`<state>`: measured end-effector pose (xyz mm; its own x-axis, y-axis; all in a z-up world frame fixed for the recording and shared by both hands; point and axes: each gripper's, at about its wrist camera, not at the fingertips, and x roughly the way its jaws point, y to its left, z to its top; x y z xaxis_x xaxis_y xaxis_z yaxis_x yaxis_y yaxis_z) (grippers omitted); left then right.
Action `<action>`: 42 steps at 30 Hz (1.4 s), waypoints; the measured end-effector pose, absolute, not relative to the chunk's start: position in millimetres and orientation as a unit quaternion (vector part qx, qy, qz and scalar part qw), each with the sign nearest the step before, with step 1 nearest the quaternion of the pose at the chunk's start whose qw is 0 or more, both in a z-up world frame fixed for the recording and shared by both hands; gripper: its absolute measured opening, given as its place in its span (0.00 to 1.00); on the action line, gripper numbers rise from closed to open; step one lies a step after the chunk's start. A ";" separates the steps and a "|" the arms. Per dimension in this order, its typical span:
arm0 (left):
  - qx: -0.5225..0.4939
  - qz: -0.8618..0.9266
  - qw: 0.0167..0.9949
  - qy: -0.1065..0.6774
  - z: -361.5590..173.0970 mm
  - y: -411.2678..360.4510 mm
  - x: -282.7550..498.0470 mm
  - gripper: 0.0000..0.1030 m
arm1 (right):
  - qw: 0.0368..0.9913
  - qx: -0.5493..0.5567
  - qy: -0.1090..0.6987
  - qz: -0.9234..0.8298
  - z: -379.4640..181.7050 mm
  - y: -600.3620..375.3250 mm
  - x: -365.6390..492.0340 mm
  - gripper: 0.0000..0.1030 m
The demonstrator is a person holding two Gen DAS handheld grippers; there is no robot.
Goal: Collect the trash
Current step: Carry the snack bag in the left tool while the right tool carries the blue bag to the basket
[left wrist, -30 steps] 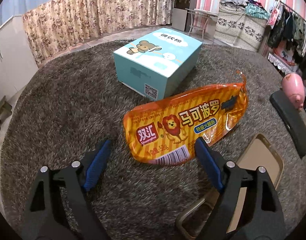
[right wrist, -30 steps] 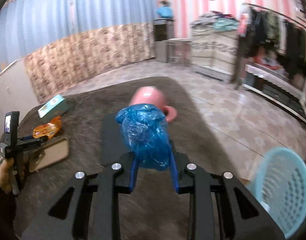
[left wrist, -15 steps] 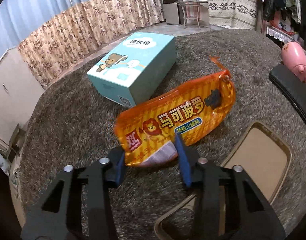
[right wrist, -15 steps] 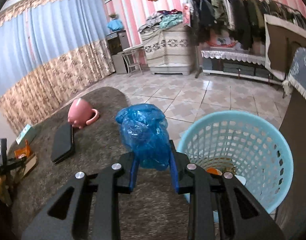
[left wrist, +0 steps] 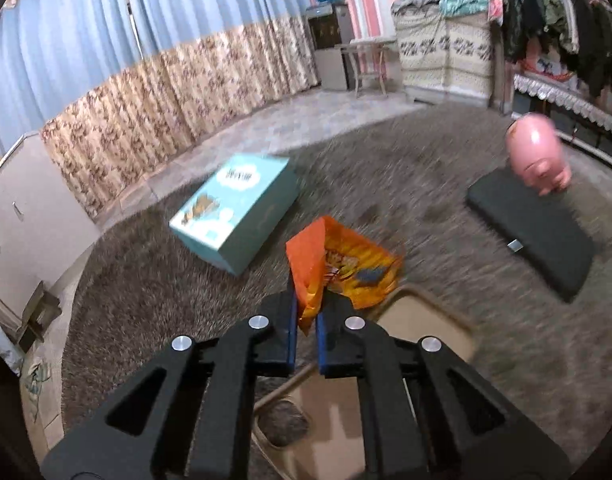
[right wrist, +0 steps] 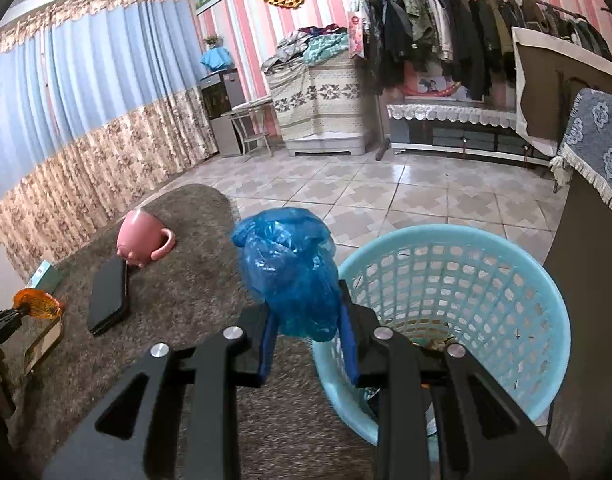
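Observation:
An orange snack wrapper (left wrist: 337, 268) hangs crumpled above the grey shaggy rug (left wrist: 146, 288), pinched at its near edge by my left gripper (left wrist: 306, 312), which is shut on it. In the right wrist view the same wrapper (right wrist: 38, 303) shows small at the far left. My right gripper (right wrist: 307, 332) is shut on a crumpled blue plastic bag (right wrist: 290, 268) and holds it just left of a light blue mesh basket (right wrist: 505, 264). The basket stands on the floor beside the rug, with some scraps at its bottom.
On the rug lie a teal box (left wrist: 234, 212), a black flat case (left wrist: 533, 232), a tipped pink mug (left wrist: 537, 160) and a tan tray (left wrist: 421, 320) under my left gripper. Tiled floor (right wrist: 385, 196), a brown cabinet (right wrist: 585, 280) and a clothes rack (right wrist: 465, 28) lie beyond.
My left gripper closed on the orange wrapper and lifted it off the rug. My right gripper swung right with the blue bag until the basket came into view beside it.

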<state>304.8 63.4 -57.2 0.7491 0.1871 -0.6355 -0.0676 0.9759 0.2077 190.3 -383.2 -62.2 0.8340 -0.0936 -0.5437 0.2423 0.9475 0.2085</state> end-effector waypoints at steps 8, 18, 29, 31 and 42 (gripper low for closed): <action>0.095 0.015 0.947 0.307 -13.4 4.1 276.4 0.05 | 0.947 0.158 0.263 -0.097 -62.8 -394.5 182.8 0.27; 0.075 -0.077 0.951 0.291 2.5 -64.7 259.0 0.05 | 0.948 0.160 0.255 -0.101 -59.4 -403.8 178.9 0.27; 0.089 -0.168 0.938 0.291 -9.1 -153.3 246.0 0.04 | 0.946 0.167 0.246 -0.131 -58.2 -428.2 171.1 0.27; 0.089 -0.180 0.935 0.292 -11.6 -163.6 244.1 0.04 | 0.945 0.168 0.247 -0.136 -58.4 -431.8 170.9 0.27; 0.092 -0.250 0.922 0.279 -21.3 -239.4 231.2 0.04 | 0.935 0.154 0.245 -0.206 -58.1 -470.9 157.9 0.27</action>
